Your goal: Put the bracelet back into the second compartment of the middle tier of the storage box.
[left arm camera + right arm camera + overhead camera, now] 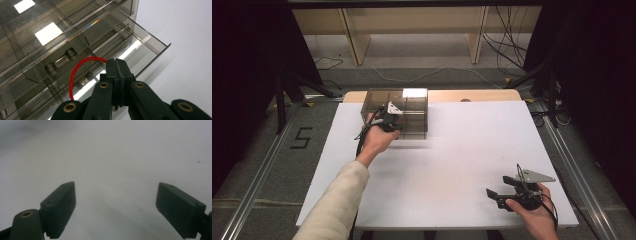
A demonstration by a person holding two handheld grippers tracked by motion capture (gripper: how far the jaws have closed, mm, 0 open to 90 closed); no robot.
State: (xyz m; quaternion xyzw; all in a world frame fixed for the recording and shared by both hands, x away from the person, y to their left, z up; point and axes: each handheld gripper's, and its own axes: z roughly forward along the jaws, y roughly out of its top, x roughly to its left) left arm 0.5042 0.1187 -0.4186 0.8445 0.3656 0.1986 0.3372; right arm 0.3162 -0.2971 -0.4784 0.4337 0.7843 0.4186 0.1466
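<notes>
At the clear drawer box (75, 32), your left gripper (117, 65) has its jaws clamped on a red cord (75, 72); your right gripper (116, 202) hangs wide open, empty, above the white table (452, 150).

grey floor (422, 75) with cables (507, 50), wooden shelf (412, 25) behind, dark sides.
</notes>
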